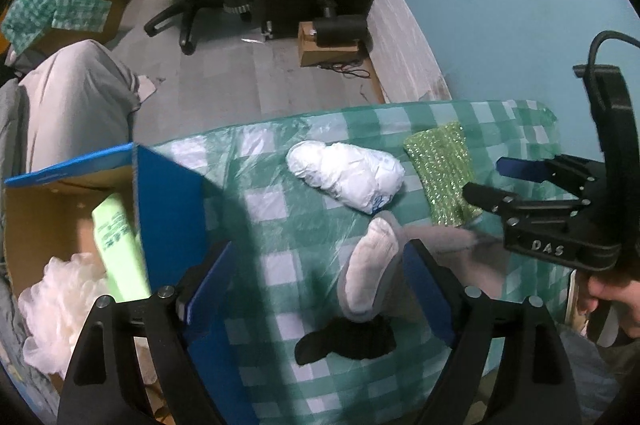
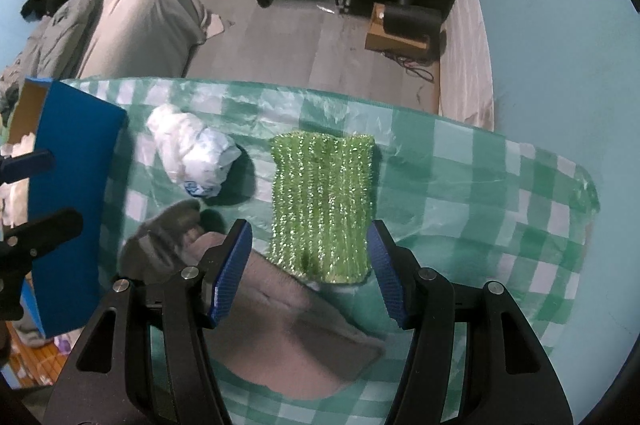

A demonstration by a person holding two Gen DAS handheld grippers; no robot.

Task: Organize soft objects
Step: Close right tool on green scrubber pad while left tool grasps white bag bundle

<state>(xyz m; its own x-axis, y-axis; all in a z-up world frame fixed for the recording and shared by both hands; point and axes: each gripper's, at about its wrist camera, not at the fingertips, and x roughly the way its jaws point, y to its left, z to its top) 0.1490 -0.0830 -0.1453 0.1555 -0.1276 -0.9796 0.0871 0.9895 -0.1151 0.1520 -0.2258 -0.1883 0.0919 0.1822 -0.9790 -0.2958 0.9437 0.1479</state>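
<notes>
At the table's (image 1: 280,209) left edge stands a blue-walled cardboard box (image 1: 168,209) holding a light green tube (image 1: 116,245) and a white mesh puff (image 1: 60,305). The left gripper (image 1: 316,289) hangs released above a white sock (image 1: 370,265) lying between its fingers, untouched, with a black sock (image 1: 344,341) just below. The right gripper (image 2: 310,265), released too, straddles the near end of the sparkly green cloth (image 2: 324,201); a white plastic bundle (image 2: 192,149) lies between cloth and box

Both grippers (image 1: 316,289) (image 2: 310,273) seemingly down-pointed; jaws apart
</notes>
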